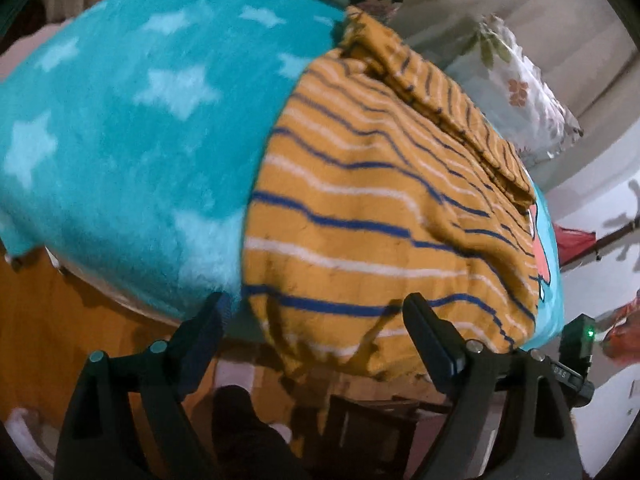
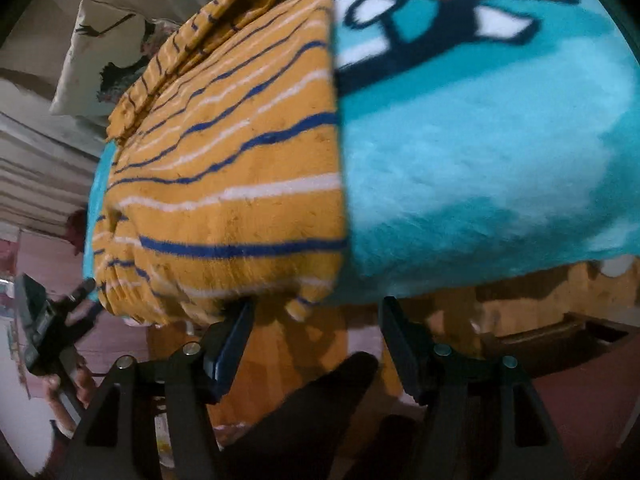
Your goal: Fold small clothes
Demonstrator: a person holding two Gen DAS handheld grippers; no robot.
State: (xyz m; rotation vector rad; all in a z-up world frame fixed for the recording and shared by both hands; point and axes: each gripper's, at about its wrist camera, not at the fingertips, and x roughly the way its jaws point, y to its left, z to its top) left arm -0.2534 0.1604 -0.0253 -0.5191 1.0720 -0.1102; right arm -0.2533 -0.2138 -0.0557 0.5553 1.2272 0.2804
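Observation:
A small mustard-yellow garment (image 1: 380, 208) with blue and white stripes lies folded on a teal fleece blanket (image 1: 132, 128). Its near hem hangs over the bed's front edge. My left gripper (image 1: 316, 320) is open, its fingers either side of that hem, holding nothing. In the right wrist view the same garment (image 2: 236, 176) lies left of centre on the blanket (image 2: 480, 160). My right gripper (image 2: 316, 320) is open and empty, just below the hem's right corner. The left gripper's body (image 2: 44, 320) shows at the far left.
The blanket has pale stars and a cartoon print (image 2: 440, 8). A floral pillow (image 1: 520, 88) lies behind the garment. The orange wooden bed frame (image 2: 280, 360) and a dark wooden stool (image 1: 372, 428) are below the edge.

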